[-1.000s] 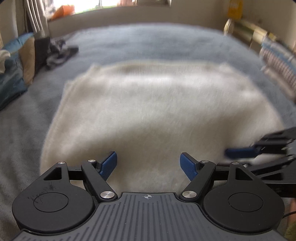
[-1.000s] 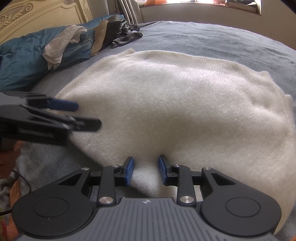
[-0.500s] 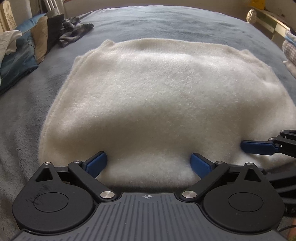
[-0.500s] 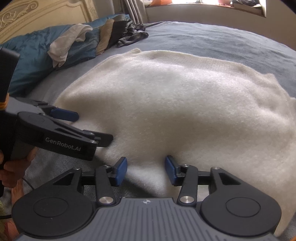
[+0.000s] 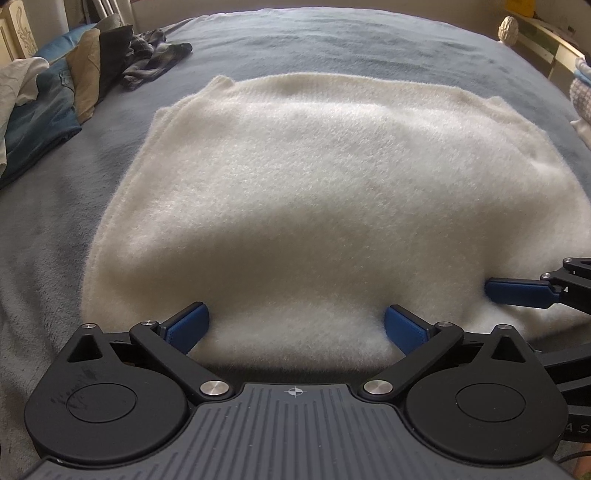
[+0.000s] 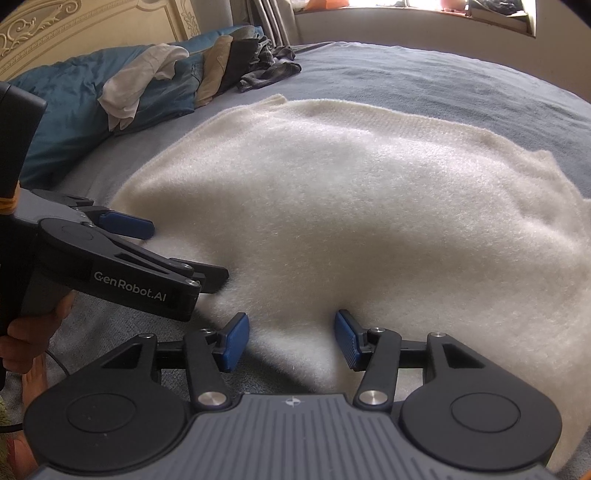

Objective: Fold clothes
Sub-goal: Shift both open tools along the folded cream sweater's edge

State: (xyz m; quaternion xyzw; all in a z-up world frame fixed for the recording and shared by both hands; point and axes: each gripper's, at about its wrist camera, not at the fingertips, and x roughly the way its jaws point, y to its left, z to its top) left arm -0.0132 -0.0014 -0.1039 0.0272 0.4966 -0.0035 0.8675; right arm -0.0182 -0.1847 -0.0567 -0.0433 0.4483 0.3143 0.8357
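Note:
A fluffy cream sweater [image 5: 314, 192] lies spread flat on a grey-blue bedspread [image 5: 332, 40]. My left gripper [image 5: 295, 326] is open wide, its blue pads straddling the sweater's near edge. My right gripper [image 6: 291, 341] is open too, its pads on either side of the same near edge further right. In the left wrist view the right gripper's blue fingertip [image 5: 517, 291] pokes in from the right. In the right wrist view the left gripper [image 6: 133, 258] shows at the left, held by a hand [image 6: 33, 328].
A pile of clothes, with blue jeans [image 6: 110, 92], a white garment [image 6: 140, 74] and dark pieces [image 5: 155, 62], sits along the bed's left side by a carved headboard [image 6: 74, 29]. A bedpost knob [image 5: 509, 31] and a window sill [image 6: 424, 18] lie beyond the bed.
Both grippers have moved down and forward onto the sweater's near edge. The left jaws have spread wider, and the right jaws have opened from a narrow gap.

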